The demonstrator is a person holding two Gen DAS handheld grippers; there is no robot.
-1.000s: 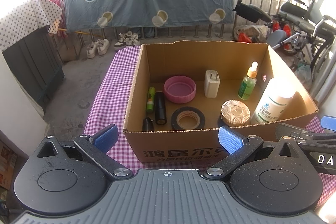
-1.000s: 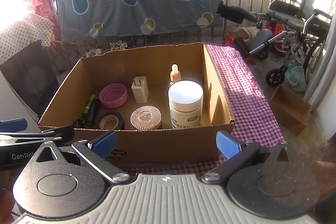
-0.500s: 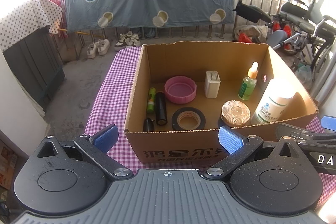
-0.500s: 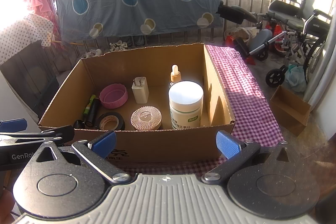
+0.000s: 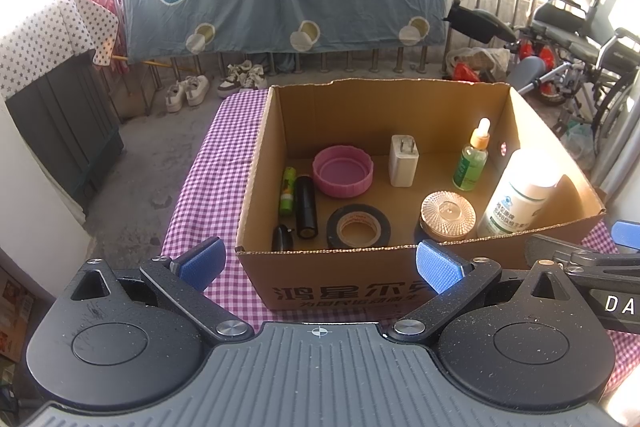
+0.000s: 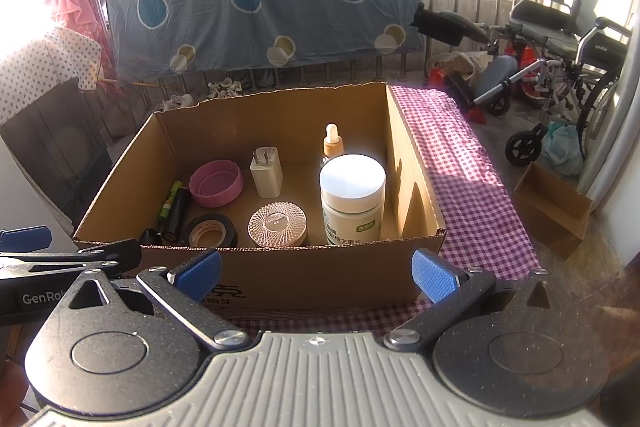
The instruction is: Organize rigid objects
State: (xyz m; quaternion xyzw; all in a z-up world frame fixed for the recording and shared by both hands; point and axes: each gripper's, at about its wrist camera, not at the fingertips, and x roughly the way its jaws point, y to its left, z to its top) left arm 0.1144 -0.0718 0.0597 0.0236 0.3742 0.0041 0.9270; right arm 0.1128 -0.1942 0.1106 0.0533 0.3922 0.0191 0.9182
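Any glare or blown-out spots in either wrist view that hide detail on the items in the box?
Left wrist view: sun washes out the white bottle cap and upper label; window corner top left is overexposed. Right wrist view: the same bottle's lid blooms white, partly veiling the dropper bottle behind it. Fisheye bends the cardboard box edges.

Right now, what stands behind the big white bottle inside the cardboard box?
Behind the big white bottle a dropper bottle stands upright. The right wrist view shows only its orange top; the white bottle covers its body. The left wrist view shows a green body.
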